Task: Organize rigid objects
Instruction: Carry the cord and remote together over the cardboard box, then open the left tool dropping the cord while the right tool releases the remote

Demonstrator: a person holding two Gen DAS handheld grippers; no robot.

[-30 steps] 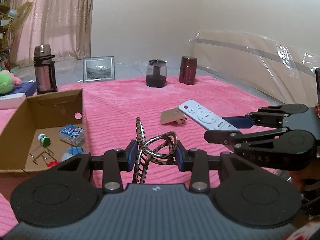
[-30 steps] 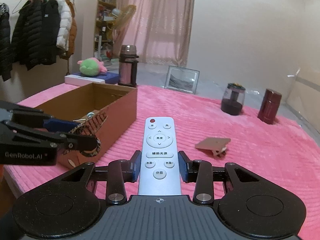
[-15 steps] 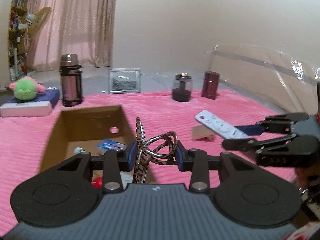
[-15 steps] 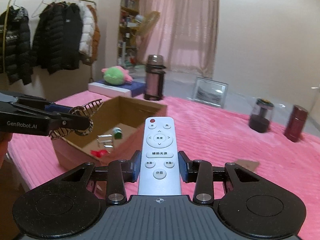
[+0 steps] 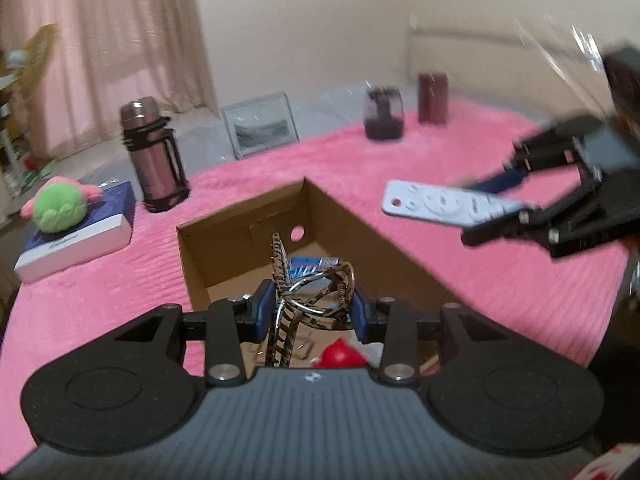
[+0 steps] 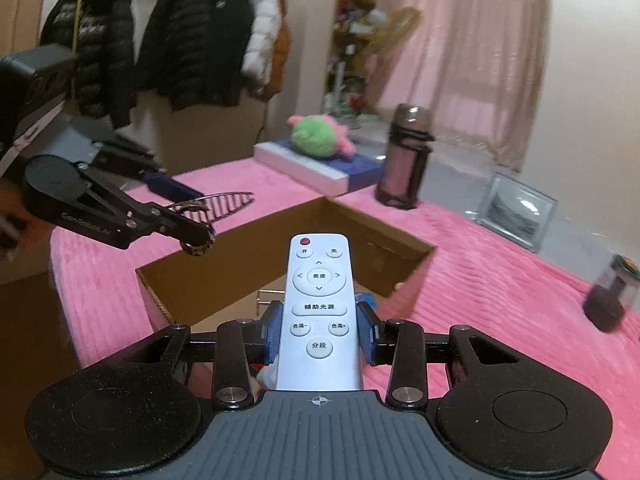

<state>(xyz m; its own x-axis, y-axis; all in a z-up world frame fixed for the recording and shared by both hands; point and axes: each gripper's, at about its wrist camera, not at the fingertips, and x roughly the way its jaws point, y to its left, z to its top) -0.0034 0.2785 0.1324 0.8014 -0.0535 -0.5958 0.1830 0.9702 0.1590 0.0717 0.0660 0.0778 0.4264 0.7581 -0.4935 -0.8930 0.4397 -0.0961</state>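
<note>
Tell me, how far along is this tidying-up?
Partway. The cardboard box already holds a few small items. In hand: the left tongs grip a patterned hair claw clip over the box, and the right tongs grip a white remote near it. Neither is dropped in yet. The flask and two jars remain on the pink blanket.

The white remote (image 6: 319, 312) shows 开, 关, 亮度, 辅助光源, 色温-, 色温+, 分段.

The bed cover (image 5: 460, 152) is pink with ridges. The box (image 5: 360, 236) is brown. The remote (image 6: 319, 312) is white with a red button. The hair clip (image 5: 316, 296) has brown and black spots. The soft toy (image 5: 60, 208) is green and pink.
</note>
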